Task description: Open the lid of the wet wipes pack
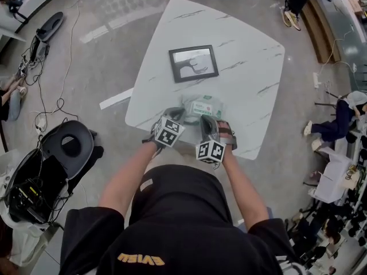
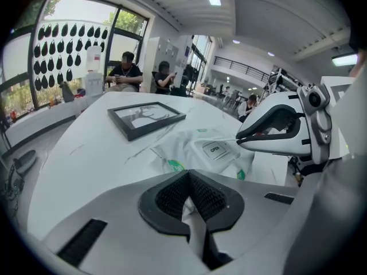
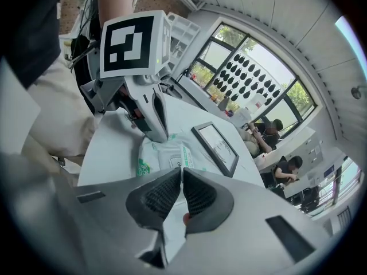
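on table (image 1: pixel 246 56): one pack (image 1: pixel 202 106), one frame (image 1: pixel 193 63)

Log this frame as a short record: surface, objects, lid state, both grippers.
surface: white marble-patterned table
objects: black rectangular picture frame; white-and-green soft wet wipes pack
lid: white "OPEN" flap, mostly flat on pack, not yet peeled back
left gripper: shut on the pack's near edge
right gripper: shut on the lid's thin edge

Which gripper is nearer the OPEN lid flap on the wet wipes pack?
Right. The right gripper pinches the lid flap; the left gripper clamps the wet wipes pack at its near edge, short of the flap.
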### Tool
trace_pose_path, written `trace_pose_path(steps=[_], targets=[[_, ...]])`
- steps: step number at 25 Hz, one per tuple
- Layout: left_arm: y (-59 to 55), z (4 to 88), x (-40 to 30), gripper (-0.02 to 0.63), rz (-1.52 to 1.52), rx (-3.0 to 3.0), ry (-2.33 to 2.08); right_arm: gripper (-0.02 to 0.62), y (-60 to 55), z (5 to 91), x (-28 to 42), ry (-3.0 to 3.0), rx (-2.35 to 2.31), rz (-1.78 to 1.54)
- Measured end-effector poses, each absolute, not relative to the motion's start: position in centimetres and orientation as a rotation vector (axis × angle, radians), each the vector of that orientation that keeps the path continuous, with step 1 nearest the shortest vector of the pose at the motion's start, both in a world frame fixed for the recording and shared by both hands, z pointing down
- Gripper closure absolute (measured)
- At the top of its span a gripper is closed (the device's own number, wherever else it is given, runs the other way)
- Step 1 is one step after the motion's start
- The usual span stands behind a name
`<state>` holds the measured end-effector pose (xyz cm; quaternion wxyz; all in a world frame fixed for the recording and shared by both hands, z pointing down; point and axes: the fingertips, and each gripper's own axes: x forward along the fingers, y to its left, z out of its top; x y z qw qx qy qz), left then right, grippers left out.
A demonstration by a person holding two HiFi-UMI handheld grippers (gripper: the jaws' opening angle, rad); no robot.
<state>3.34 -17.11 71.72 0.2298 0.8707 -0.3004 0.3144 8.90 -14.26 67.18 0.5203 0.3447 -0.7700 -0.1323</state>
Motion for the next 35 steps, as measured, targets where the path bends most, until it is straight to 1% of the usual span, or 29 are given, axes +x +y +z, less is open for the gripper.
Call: trace_pose_path(steps=[8,23,35], targets=[[-17.2,71.6,3.4,0.591,0.847,2.393,-0.839,0.581,-15.5,65.8,9.6,-1.854,0.866,-0.334],[-16.7,71.6,3.6,0.591,0.849,2.393,-0.817,0.578,-17.5,64.4,10.5,-1.897,0.984,-0.251],[-16.4,71.5,3.9,0.591,0.841,2.385,-0.812,0.566,-19.9,63.9,11.7,-1.991,1.122,-0.03]])
